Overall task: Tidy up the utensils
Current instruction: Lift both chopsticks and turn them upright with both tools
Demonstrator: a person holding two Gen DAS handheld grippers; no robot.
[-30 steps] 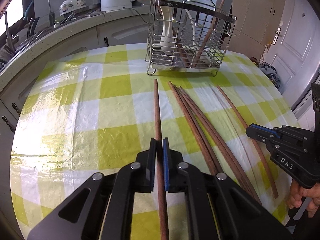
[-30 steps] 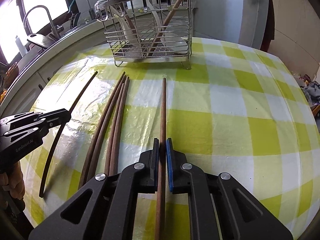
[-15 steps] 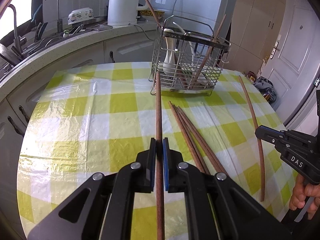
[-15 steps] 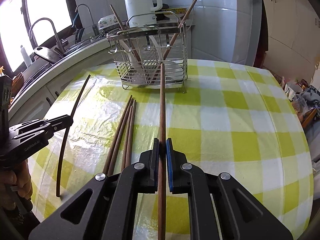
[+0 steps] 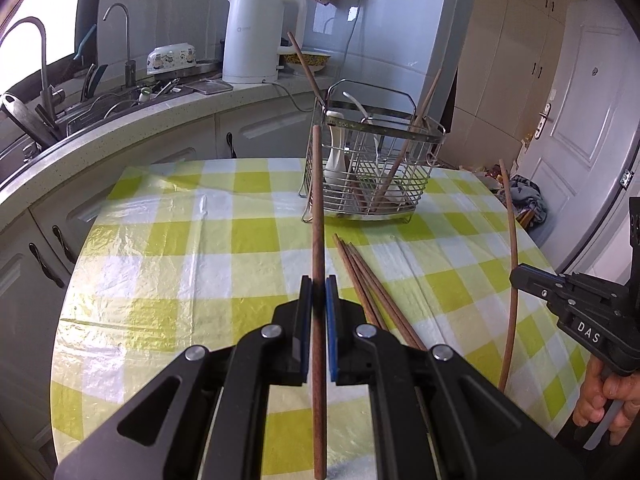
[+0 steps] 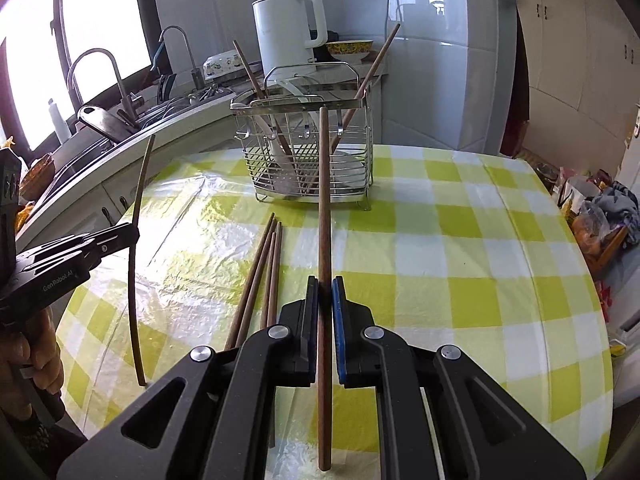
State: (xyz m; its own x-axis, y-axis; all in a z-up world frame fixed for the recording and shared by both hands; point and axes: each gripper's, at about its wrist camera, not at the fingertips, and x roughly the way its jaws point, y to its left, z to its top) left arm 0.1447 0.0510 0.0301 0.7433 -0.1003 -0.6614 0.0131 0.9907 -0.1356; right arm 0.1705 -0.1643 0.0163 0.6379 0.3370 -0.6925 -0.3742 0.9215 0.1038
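My left gripper (image 5: 319,286) is shut on a long brown chopstick (image 5: 317,216) and holds it above the table, tip toward the wire utensil basket (image 5: 372,168). My right gripper (image 6: 325,286) is shut on another chopstick (image 6: 324,200), also lifted and aimed at the basket (image 6: 308,152). Three chopsticks (image 5: 368,280) lie together on the yellow checked tablecloth (image 5: 200,264); they also show in the right wrist view (image 6: 260,272). The basket holds two chopsticks and white spoons. Each gripper shows in the other's view, the right (image 5: 520,276) and the left (image 6: 132,236).
A curved counter (image 5: 120,124) with a sink, taps, a white kettle (image 5: 256,36) and bowls runs behind the table. Cabinets and a door (image 5: 584,128) stand at the right. The table edge drops off at the right, with clothes on the floor (image 6: 612,208).
Both grippers have lifted their chopsticks off the tablecloth and risen. The views now look more level toward the basket and counter.
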